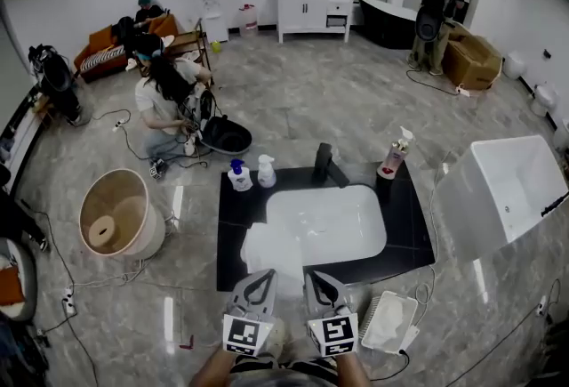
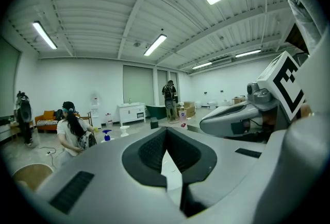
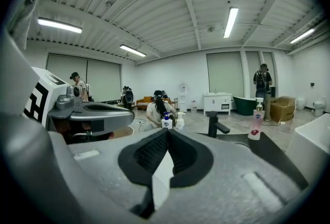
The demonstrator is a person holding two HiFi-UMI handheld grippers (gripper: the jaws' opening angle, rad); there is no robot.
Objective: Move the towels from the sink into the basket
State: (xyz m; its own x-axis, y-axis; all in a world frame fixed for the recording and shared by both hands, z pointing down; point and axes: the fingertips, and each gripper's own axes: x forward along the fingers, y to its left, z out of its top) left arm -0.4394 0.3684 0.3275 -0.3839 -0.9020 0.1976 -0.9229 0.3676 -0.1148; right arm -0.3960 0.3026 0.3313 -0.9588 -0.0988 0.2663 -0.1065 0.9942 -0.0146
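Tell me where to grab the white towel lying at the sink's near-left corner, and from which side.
Pinch the towel at its near edge, where it lies over the black counter rather than in the sink. Come from the near side, probably with the left gripper, which sits right before it; its jaws are shut, so open them first.

Two grey hand-held grippers, a striped top behind them

The left gripper [image 1: 261, 277] and the right gripper [image 1: 321, 278] have smooth light-grey shells that narrow to the tips, each with a dark drop-shaped opening on top. The left cube [image 1: 246, 334] and the right cube [image 1: 338, 334] carry black-and-white square markers. In the gripper views, black ribbed pads [image 2: 152, 152] line the jaws inside a rounded black collar, and dark rectangular slots [image 2: 72, 192] sit in the shell. The striped top [image 1: 284, 367] is dark and light.
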